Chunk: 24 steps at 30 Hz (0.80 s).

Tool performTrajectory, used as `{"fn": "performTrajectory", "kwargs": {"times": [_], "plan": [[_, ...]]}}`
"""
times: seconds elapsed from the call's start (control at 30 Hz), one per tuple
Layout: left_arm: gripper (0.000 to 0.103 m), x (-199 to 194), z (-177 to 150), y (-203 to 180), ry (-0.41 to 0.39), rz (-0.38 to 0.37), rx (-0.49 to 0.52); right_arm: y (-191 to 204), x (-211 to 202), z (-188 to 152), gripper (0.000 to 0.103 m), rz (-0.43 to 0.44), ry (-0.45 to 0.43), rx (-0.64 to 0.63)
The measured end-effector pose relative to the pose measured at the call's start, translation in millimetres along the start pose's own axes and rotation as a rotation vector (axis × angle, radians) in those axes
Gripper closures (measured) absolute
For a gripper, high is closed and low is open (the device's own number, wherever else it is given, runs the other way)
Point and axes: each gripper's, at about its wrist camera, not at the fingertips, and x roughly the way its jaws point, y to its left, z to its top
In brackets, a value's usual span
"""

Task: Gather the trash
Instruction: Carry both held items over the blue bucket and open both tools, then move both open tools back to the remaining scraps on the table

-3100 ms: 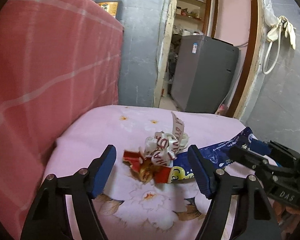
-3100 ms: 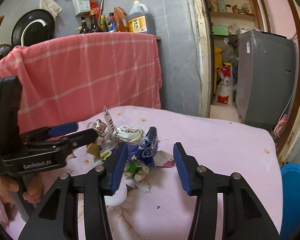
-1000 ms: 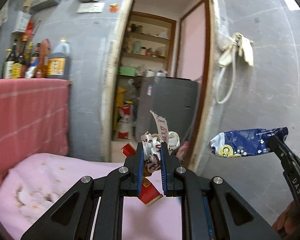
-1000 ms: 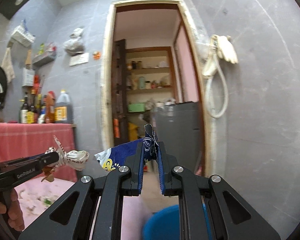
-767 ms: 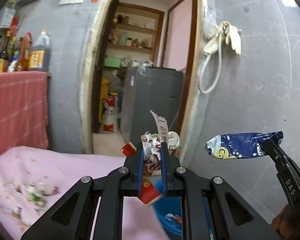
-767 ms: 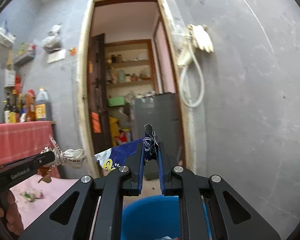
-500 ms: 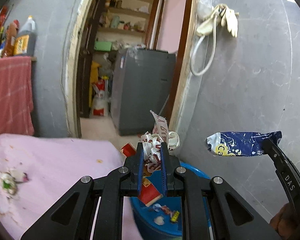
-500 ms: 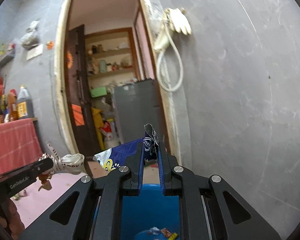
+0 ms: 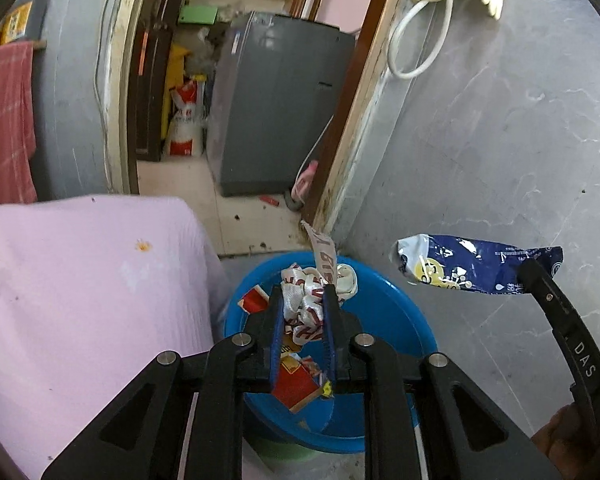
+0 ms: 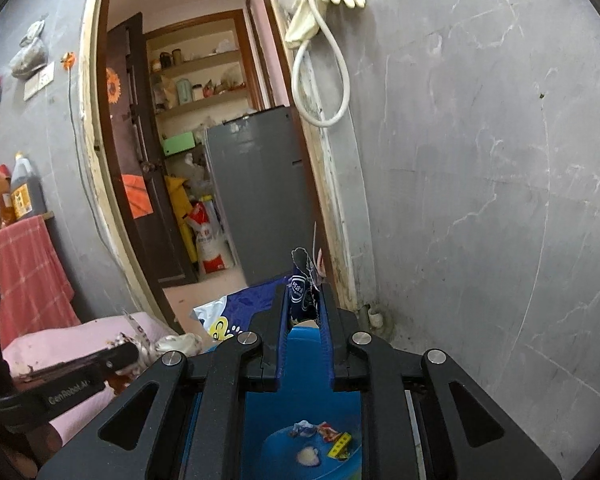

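Note:
My left gripper (image 9: 302,300) hangs over a blue bucket (image 9: 404,300) and still pinches a crumpled white-and-red wrapper bundle (image 9: 312,276); its jaws are opening, with red wrapper pieces dangling below the pads. My right gripper (image 10: 303,292) is over the same bucket (image 10: 304,400). A blue snack wrapper (image 10: 240,304) is clamped between its pads, and its jaws are opening too. In the left wrist view that blue wrapper (image 9: 476,268) sticks out sideways from the right gripper (image 9: 534,274). A few scraps of trash (image 10: 324,436) lie on the bucket's bottom.
The pink-clothed table (image 9: 80,280) ends just left of the bucket. A grey wall (image 10: 480,200) stands close on the right. Beyond an open doorway sits a grey appliance (image 9: 280,108). A white hose and gloves (image 10: 320,60) hang on the wall.
Both grippers have swung right and tipped down, from the table's edge to over the blue bucket. Each still carries its wrapper; the gaps between the pads look slightly wider.

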Motion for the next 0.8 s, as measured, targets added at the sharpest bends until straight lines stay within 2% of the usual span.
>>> {"fn": "performTrajectory", "kwargs": {"times": [0.07, 0.1, 0.2, 0.47, 0.53, 0.6, 0.7, 0.8], "plan": [[0.079, 4, -1, 1, 0.017, 0.003, -0.001, -1, 5, 0, 0.084, 0.009, 0.023, 0.002], [0.075, 6, -1, 1, 0.021, 0.004, -0.001, -2, 9, -1, 0.076, 0.016, 0.034, 0.007], [0.068, 7, -1, 3, 0.020, -0.001, -0.005, -5, 12, -3, 0.065, 0.039, 0.058, 0.026], [0.063, -4, 3, 10, -0.007, -0.010, -0.027, -7, 3, 2, 0.054, 0.051, 0.015, 0.034], [0.056, -11, 4, 10, -0.023, -0.004, -0.026, -6, -1, 4, 0.051, 0.057, -0.004, 0.035], [0.049, -20, 6, 12, -0.050, 0.004, -0.024, -5, -6, 6, 0.037, 0.066, -0.031, 0.036], [0.042, -35, 10, 16, -0.092, 0.020, -0.016, -1, -14, 8, 0.028, 0.083, -0.075, 0.035], [0.024, -51, 11, 21, -0.135, 0.042, -0.009, 4, -22, 12, 0.020, 0.109, -0.121, 0.037]]}}
